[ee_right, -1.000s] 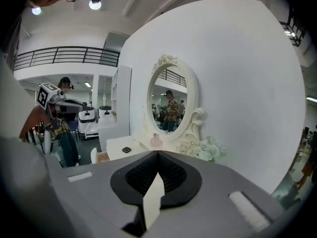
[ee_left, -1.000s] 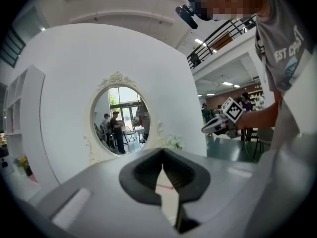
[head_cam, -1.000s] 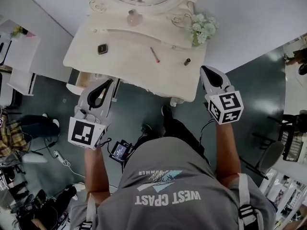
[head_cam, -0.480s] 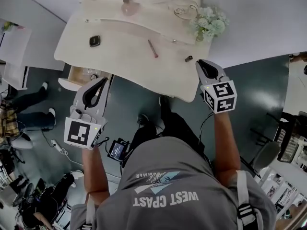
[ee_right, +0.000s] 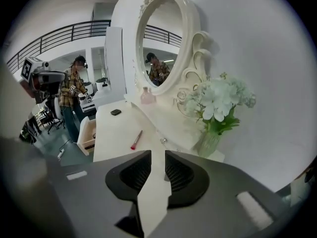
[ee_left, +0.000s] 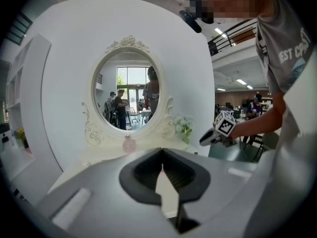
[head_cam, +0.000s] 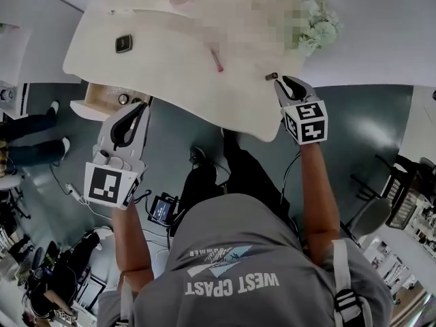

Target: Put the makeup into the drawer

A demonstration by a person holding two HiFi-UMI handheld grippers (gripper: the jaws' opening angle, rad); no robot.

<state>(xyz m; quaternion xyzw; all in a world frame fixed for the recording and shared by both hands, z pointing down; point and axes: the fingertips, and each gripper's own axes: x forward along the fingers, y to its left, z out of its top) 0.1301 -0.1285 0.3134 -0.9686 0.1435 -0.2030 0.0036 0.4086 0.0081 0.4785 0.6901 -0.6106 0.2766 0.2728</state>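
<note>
Hovering at the cream dressing table's [head_cam: 170,73] edge, the right gripper [head_cam: 287,84] is opening its empty jaws beside a small dark makeup tube [head_cam: 271,76]. The left gripper [head_cam: 139,109], closed on nothing, is hanging near the open wooden drawer [head_cam: 99,95], while a pink makeup pencil [head_cam: 216,60] is lying on the tabletop.

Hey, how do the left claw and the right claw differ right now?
The left claw has its jaws together; the right claw has its jaws apart and opening. The left claw hangs off the table by the open drawer; the right claw is at the table's front edge, next to a small dark tube. Both are empty, and each carries a marker cube.
</note>
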